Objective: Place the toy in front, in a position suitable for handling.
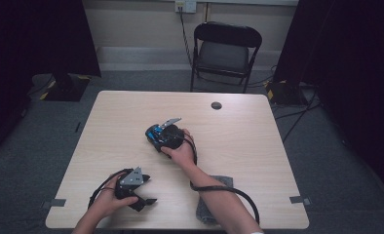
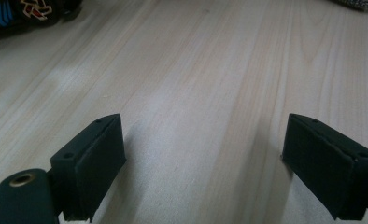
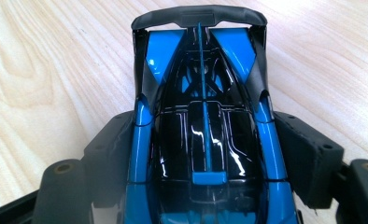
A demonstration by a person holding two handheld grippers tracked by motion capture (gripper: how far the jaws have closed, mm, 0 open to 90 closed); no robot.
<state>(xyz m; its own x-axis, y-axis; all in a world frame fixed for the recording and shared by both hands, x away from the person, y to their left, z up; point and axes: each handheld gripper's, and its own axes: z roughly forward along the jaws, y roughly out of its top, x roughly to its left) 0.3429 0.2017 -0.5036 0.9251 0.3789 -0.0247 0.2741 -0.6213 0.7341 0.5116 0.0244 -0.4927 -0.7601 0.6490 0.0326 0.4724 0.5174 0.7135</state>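
Note:
A blue and black toy sports car [image 3: 203, 93] rests on the light wooden table [image 1: 239, 126], a little left of its middle [image 1: 154, 131]. My right gripper [image 3: 205, 140] straddles the car from behind, a black pad pressed against each flank, and the car's rear wing points away from the camera. In the high view the right gripper [image 1: 157, 138] sits at the table's centre, with the hand behind it. My left gripper [image 1: 149, 190] lies near the front left edge. Its jaws stand wide apart over bare wood [image 2: 203, 158], nothing between them.
A grey cloth [image 1: 212, 200] lies at the front edge under the right forearm, and a black cable [image 1: 239, 192] loops over it. A round grommet hole [image 1: 216, 105] marks the far side. A black folding chair [image 1: 226, 48] stands behind the table.

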